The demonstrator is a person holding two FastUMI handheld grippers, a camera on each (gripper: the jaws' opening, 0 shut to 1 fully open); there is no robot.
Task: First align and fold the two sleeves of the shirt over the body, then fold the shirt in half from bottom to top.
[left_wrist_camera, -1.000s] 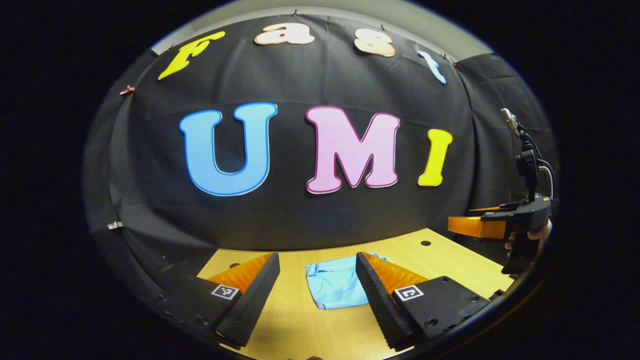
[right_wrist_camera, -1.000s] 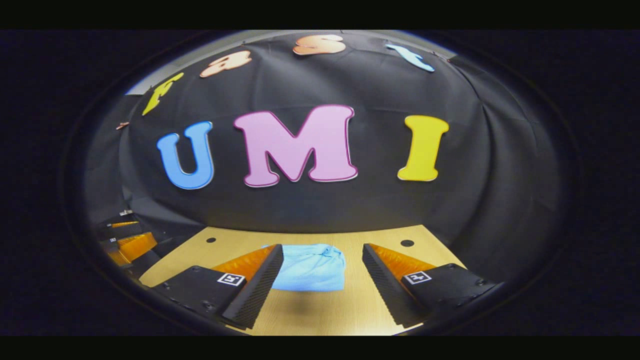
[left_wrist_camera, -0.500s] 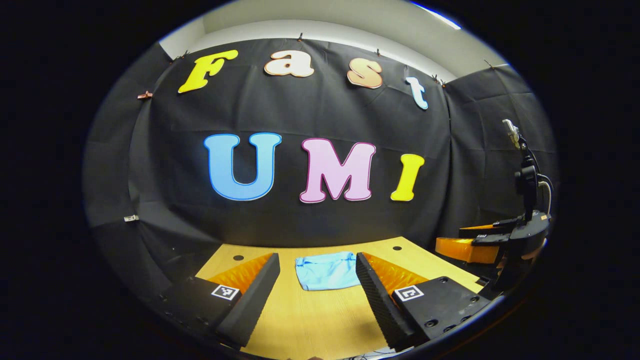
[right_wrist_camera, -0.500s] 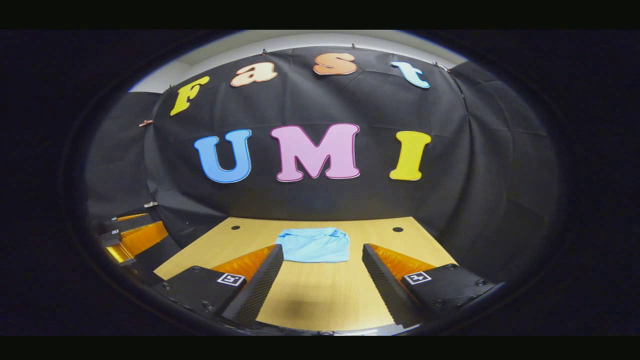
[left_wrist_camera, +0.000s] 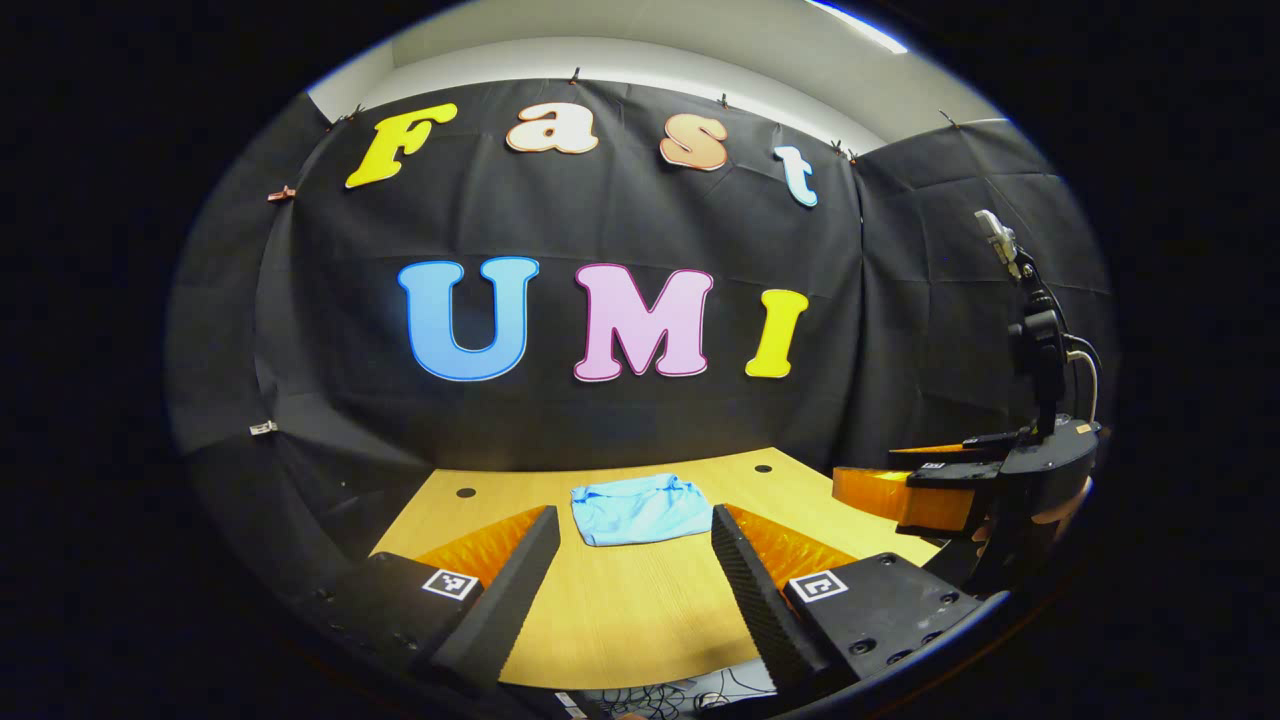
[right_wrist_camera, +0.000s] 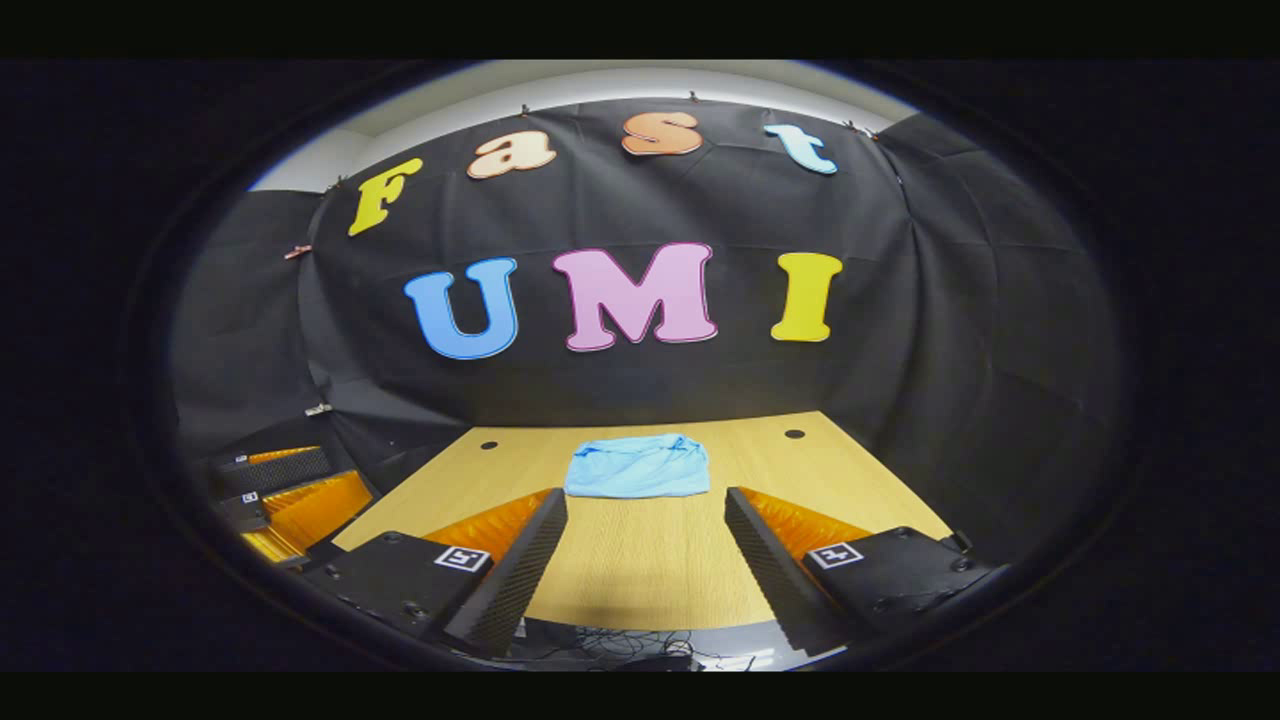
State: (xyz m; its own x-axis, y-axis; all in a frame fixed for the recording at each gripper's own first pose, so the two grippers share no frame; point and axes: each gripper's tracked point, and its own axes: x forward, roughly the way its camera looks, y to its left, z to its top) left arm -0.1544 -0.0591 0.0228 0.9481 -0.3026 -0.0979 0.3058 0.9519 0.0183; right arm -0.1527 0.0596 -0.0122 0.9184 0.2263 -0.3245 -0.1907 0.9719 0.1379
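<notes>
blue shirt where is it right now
The blue shirt lies folded in a compact bundle on the wooden table, toward its far edge near the black cloth wall, centred ahead of both open grippers and touching neither.

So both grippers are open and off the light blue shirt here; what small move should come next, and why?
Probably none beyond setting the grippers down. The light blue shirt lies as a compact folded bundle on the wooden table, no sleeves sticking out. The left gripper and right gripper hang open, apart from it, near the table's front edge.
</notes>
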